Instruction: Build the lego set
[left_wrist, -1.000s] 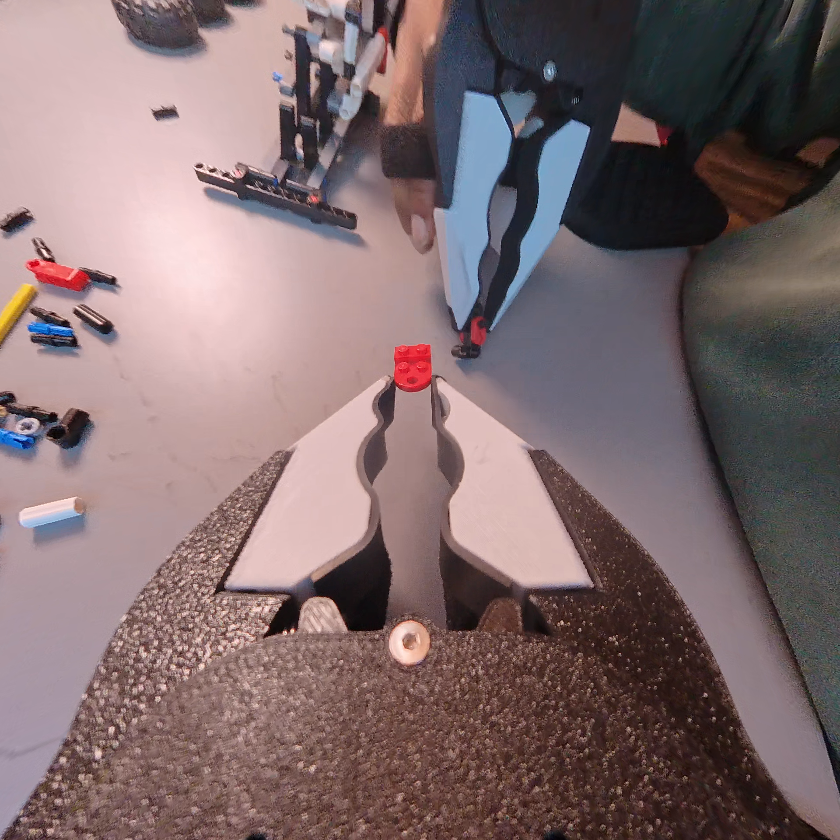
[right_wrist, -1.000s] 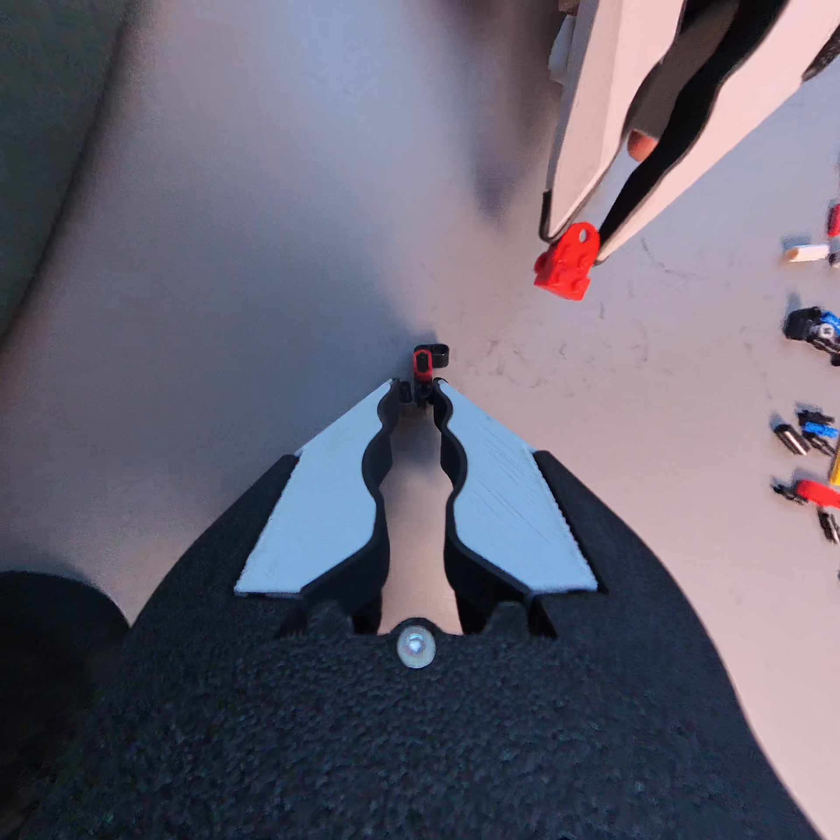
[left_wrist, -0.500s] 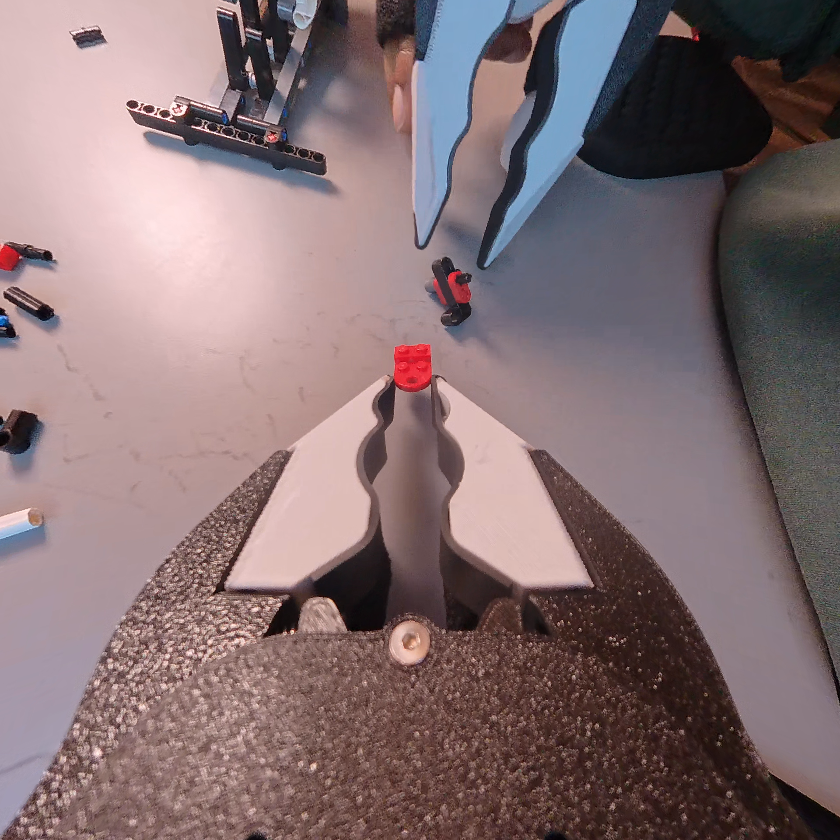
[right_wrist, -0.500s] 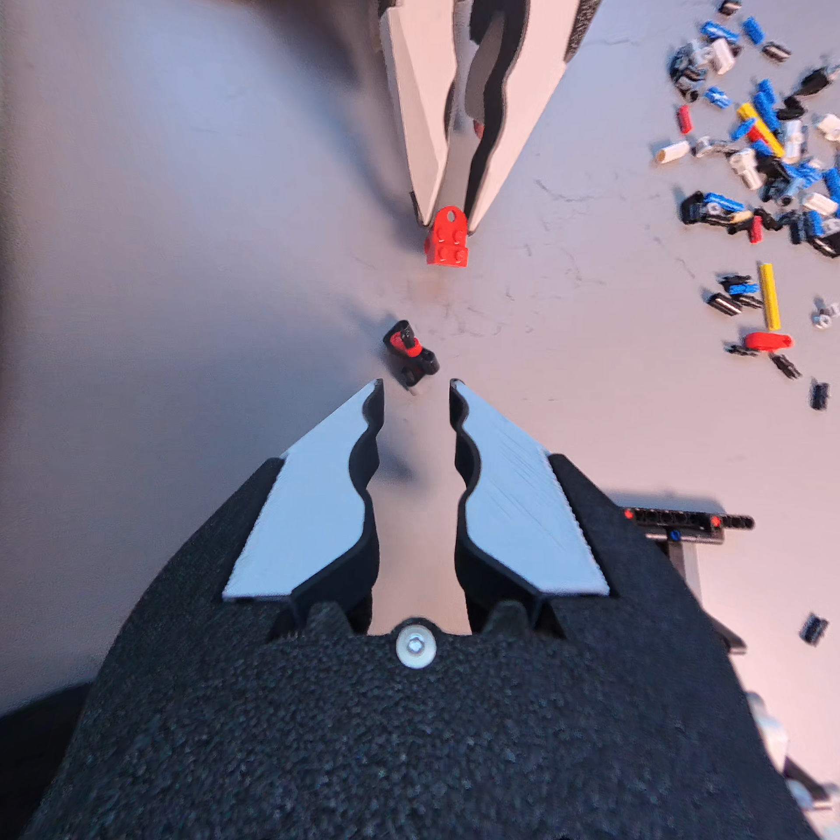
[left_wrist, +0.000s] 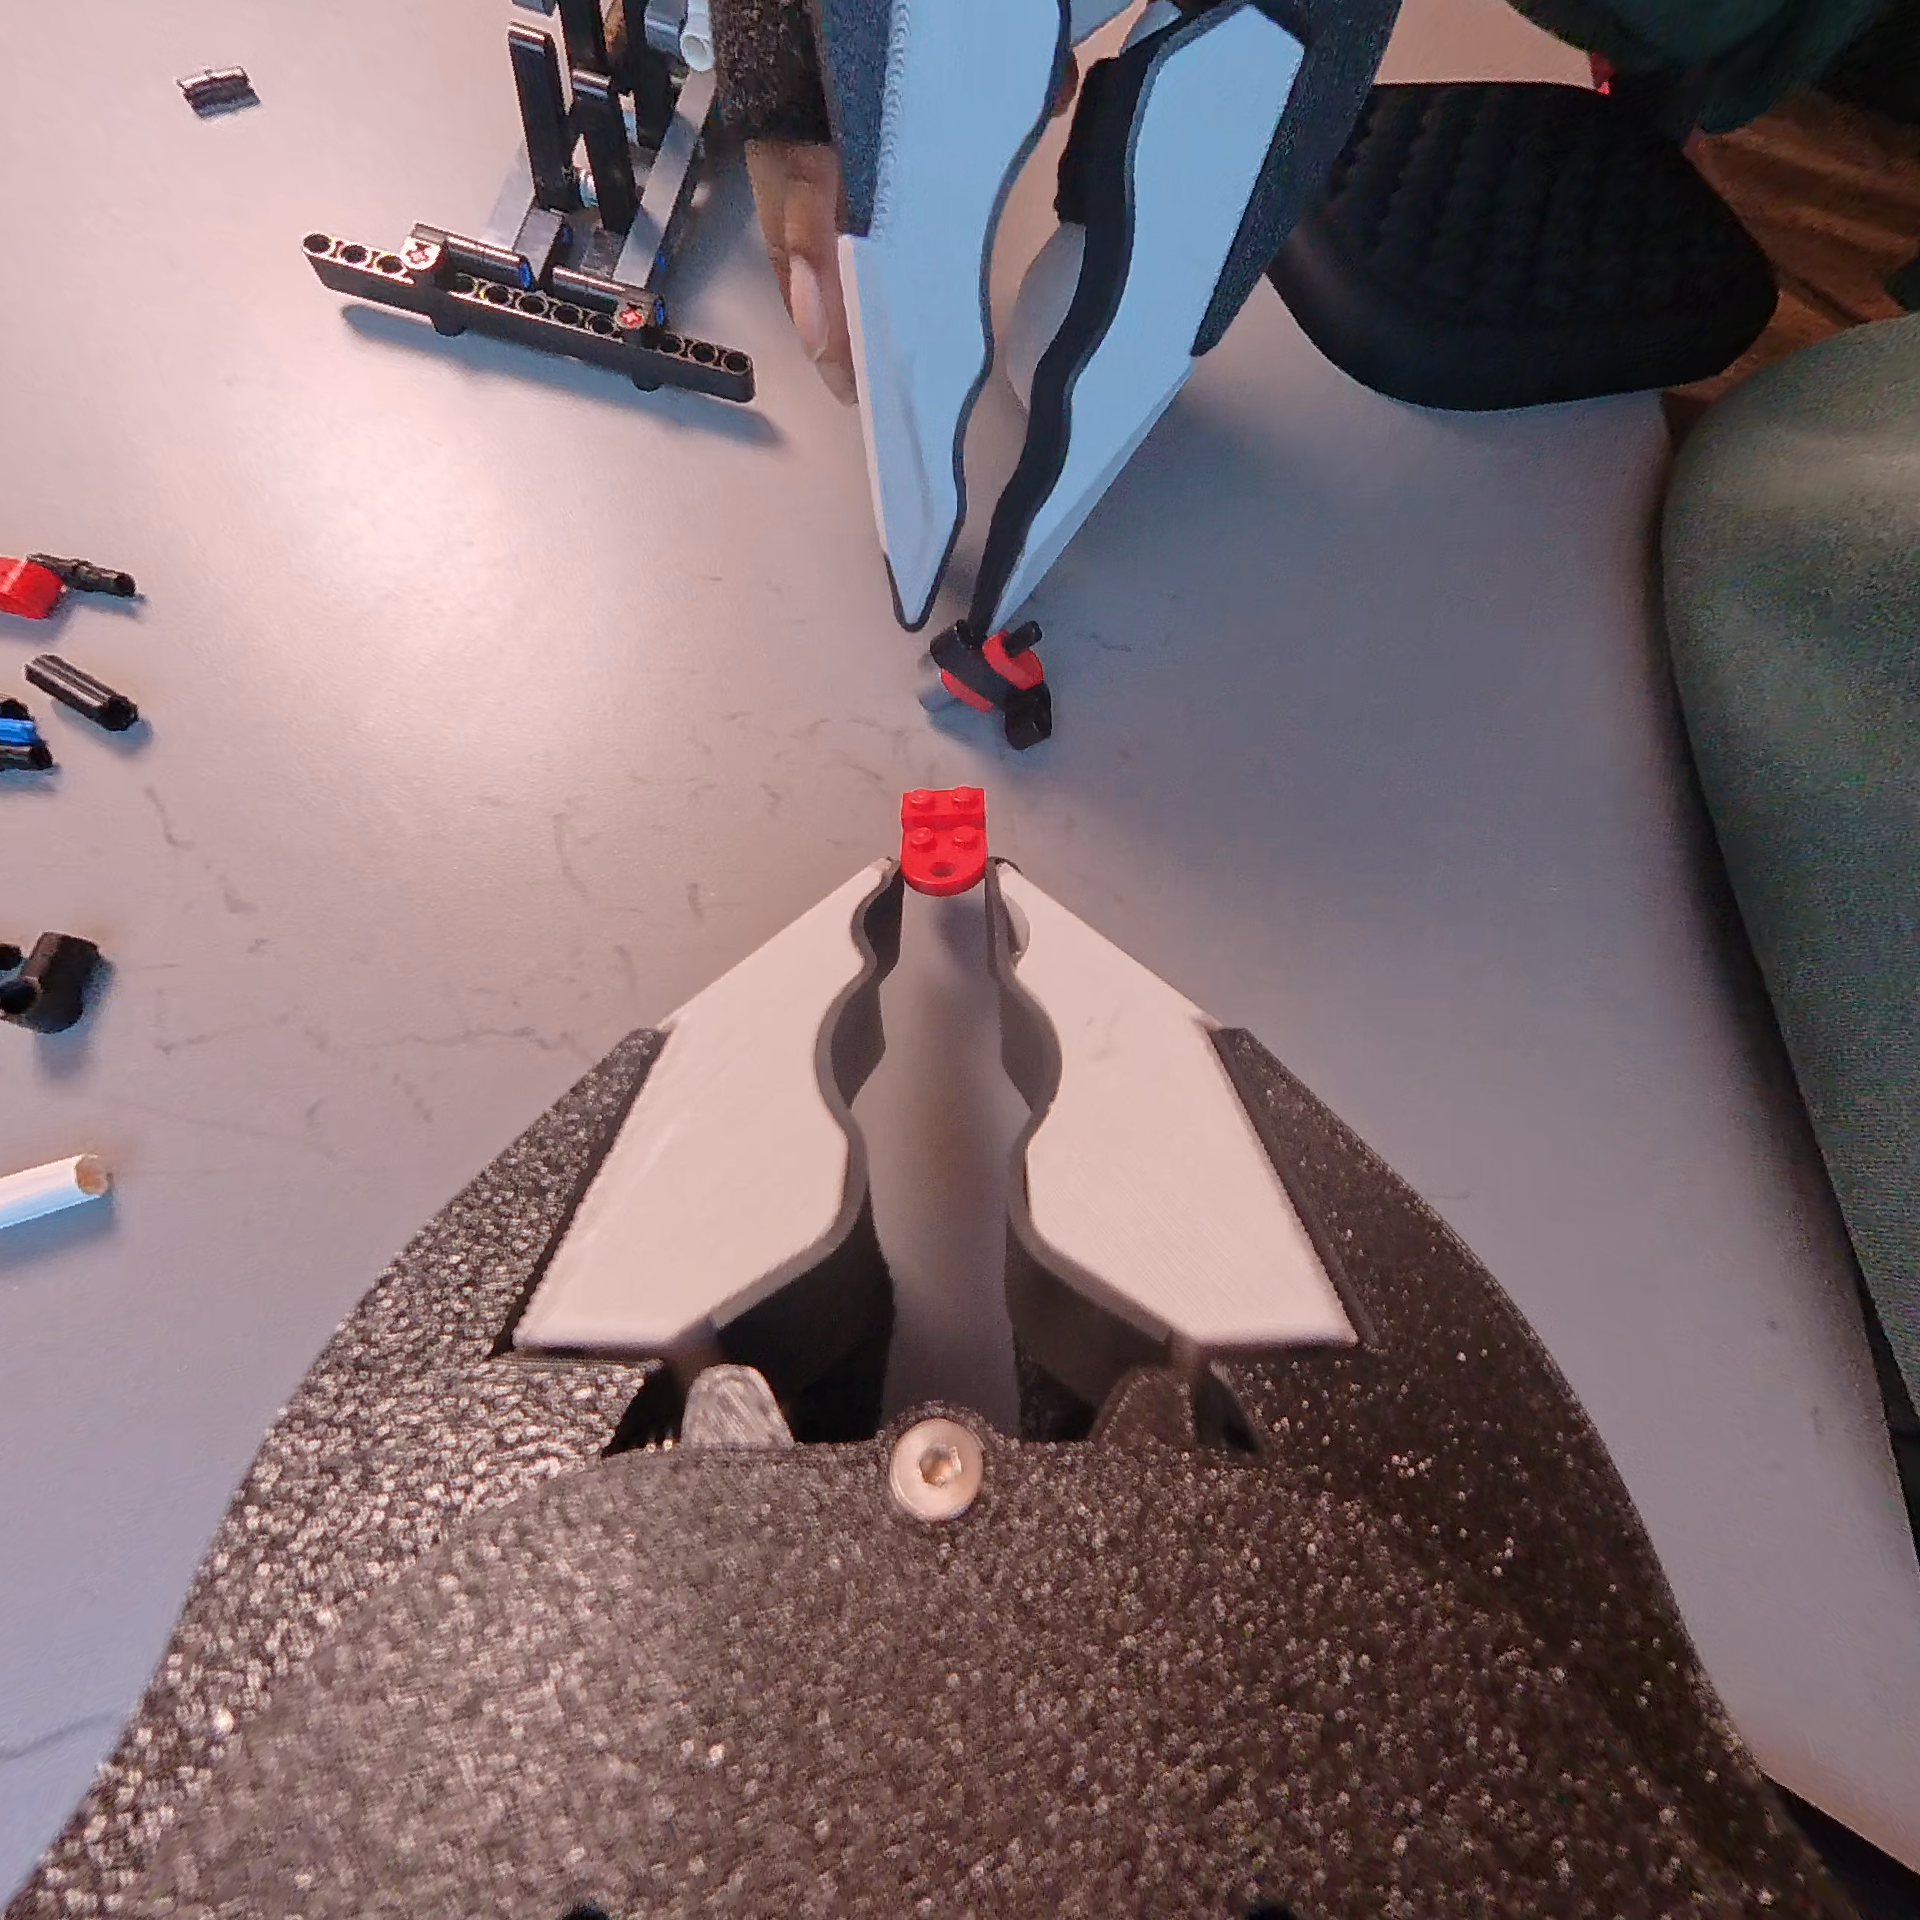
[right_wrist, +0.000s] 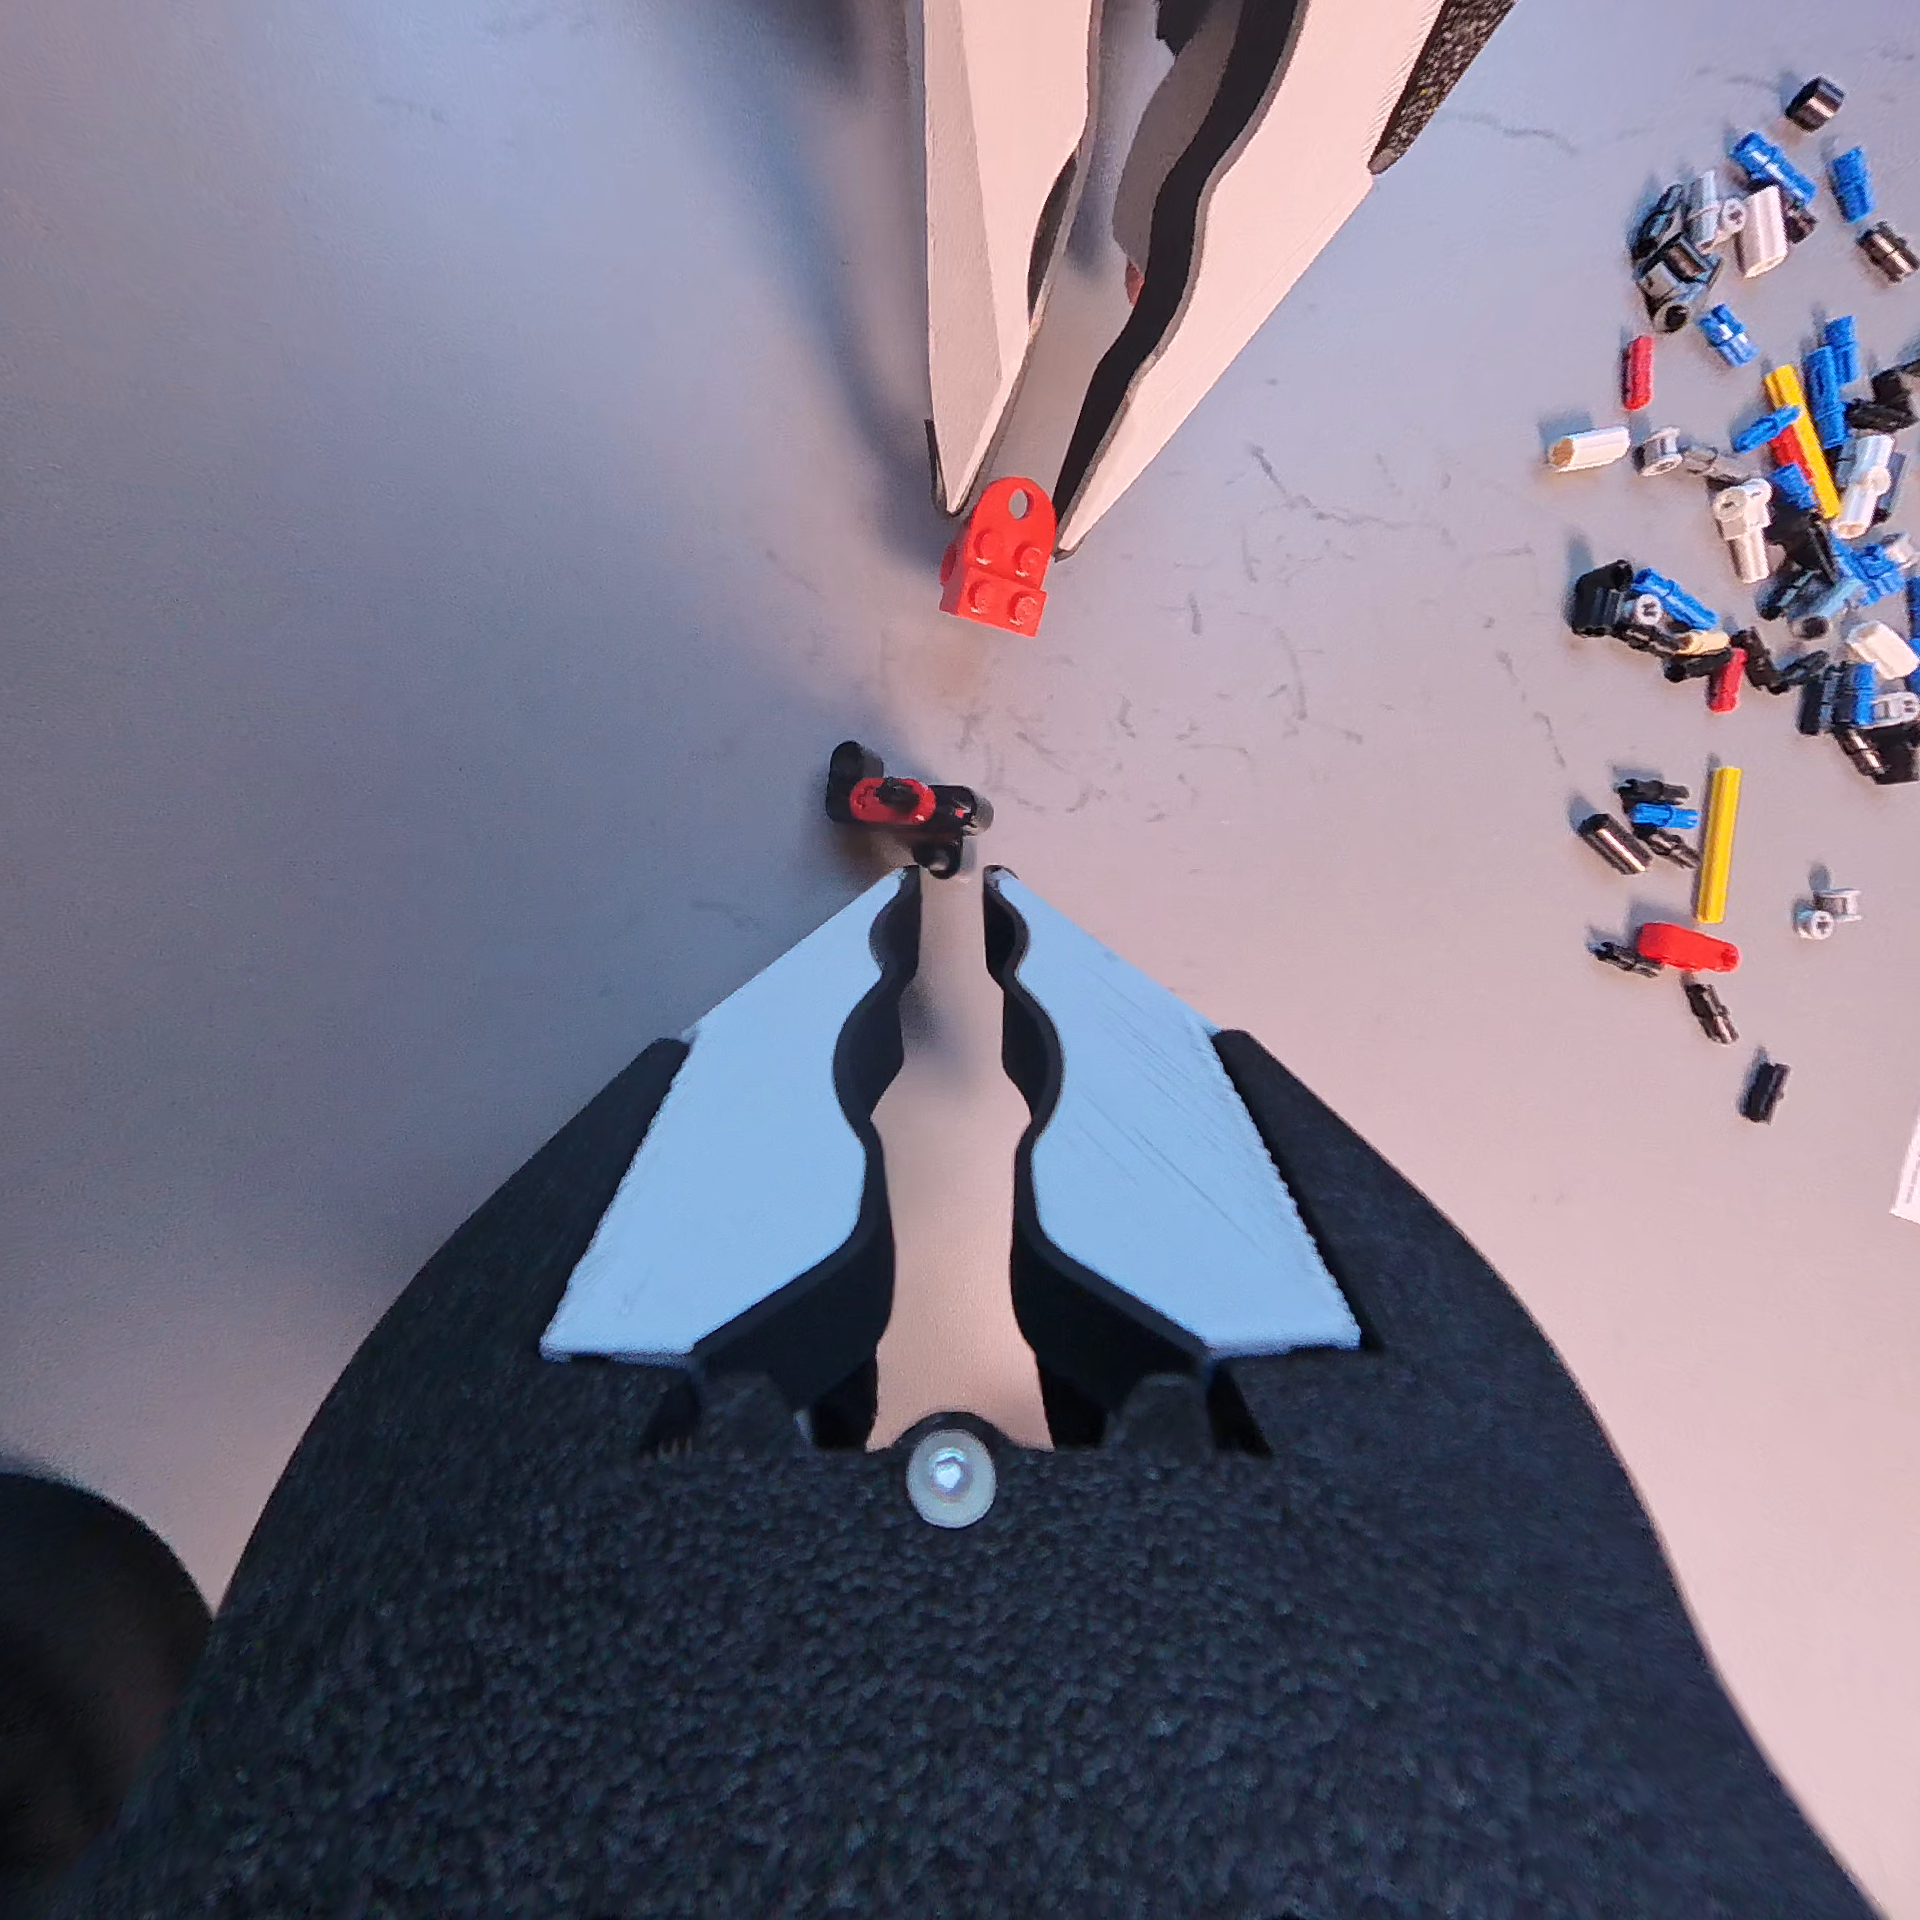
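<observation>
Bare table (right_wrist: 416, 520) left; loose pieces (right_wrist: 1787, 468) crowd the right.

Both wrist cameras are sitting low over the grey table (left_wrist: 416, 623), each looking forward along its own fingers and facing the other. Both are sharing the centre patch: the red plate (left_wrist: 942, 844) and the small black-and-red piece (right_wrist: 906, 805) between them.
</observation>
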